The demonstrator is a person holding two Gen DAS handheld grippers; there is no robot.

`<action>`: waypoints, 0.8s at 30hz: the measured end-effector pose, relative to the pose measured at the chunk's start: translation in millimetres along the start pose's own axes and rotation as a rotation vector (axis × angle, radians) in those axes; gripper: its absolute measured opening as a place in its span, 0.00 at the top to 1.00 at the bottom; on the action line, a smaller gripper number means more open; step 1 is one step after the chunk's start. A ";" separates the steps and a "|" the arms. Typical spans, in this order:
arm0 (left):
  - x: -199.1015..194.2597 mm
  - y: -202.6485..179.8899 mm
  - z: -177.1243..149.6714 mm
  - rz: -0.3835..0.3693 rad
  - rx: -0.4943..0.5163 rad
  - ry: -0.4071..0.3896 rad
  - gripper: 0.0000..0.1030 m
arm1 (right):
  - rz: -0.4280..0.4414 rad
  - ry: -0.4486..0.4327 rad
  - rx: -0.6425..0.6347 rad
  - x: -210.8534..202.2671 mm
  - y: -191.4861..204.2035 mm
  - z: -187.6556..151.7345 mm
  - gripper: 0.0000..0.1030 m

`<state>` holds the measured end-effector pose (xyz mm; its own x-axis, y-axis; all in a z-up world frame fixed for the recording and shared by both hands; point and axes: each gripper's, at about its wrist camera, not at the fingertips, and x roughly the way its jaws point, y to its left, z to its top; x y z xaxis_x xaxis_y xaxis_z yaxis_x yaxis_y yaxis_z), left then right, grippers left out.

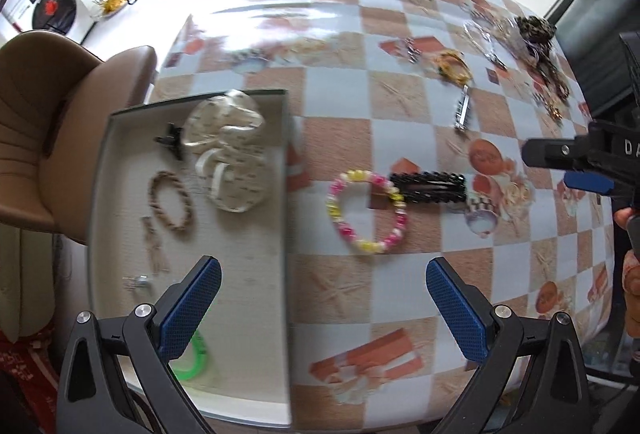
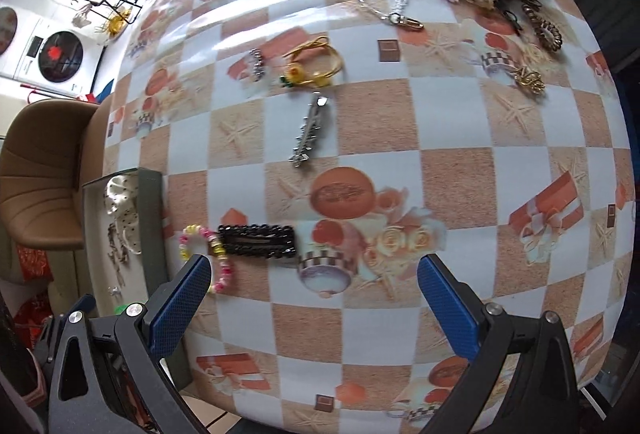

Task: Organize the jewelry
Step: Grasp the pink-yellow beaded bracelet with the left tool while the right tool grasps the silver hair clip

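Sorting is partly done: tray (image 1: 120,138) at left holds several pieces, beaded bracelet (image 1: 366,212) and black clip (image 1: 428,187) remain on counter (image 1: 360,94); left claw (image 1: 324,310) and right claw (image 2: 314,310) both gape empty.

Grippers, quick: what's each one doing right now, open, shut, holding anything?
Left gripper: open, nothing between its fingers, above the tray edge.
Right gripper: open wide, holding nothing, above the tablecloth beside the black hair clip.
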<state>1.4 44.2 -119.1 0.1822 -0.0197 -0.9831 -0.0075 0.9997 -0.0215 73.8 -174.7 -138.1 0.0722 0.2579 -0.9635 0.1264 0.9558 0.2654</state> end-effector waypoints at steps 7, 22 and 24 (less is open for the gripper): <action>28.4 -20.4 1.7 -0.014 -0.063 0.062 0.00 | 0.000 0.008 -0.008 10.6 -5.0 16.1 0.00; 86.8 -37.2 7.2 0.080 -0.172 0.102 0.00 | -0.028 0.033 -0.046 53.8 6.2 53.9 0.10; 91.9 -37.1 8.4 0.084 -0.182 0.102 0.00 | -0.033 0.032 -0.048 59.4 7.8 57.8 0.13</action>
<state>26.8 5.4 -207.2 0.0734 0.0536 -0.9959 -0.1975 0.9796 0.0382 136.3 -160.1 -191.2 0.0369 0.2299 -0.9725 0.0809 0.9693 0.2323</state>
